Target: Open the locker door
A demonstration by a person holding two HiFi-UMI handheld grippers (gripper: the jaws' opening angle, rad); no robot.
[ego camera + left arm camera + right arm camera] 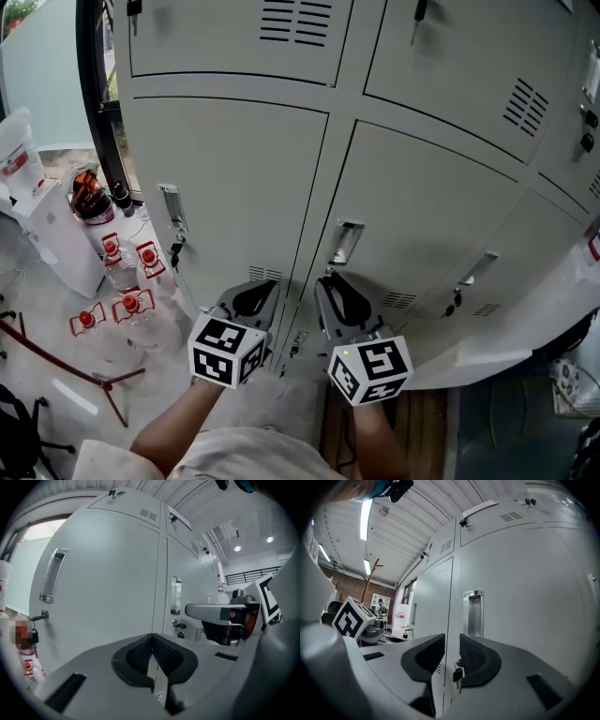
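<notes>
A bank of grey lockers fills the head view. The door straight ahead has a recessed metal handle; the same handle shows in the right gripper view. My right gripper points level at this door just below the handle, its jaws slightly apart with nothing pressed between the pads. A small key with a dark fob hangs from the door's lock behind the gap. My left gripper is shut and empty, in front of the neighbouring door, whose handle is up to the left.
Several clear bottles with red caps stand on the floor at the left beside a white box. A red-legged stand crosses the lower left. More locker doors with handles run off to the right.
</notes>
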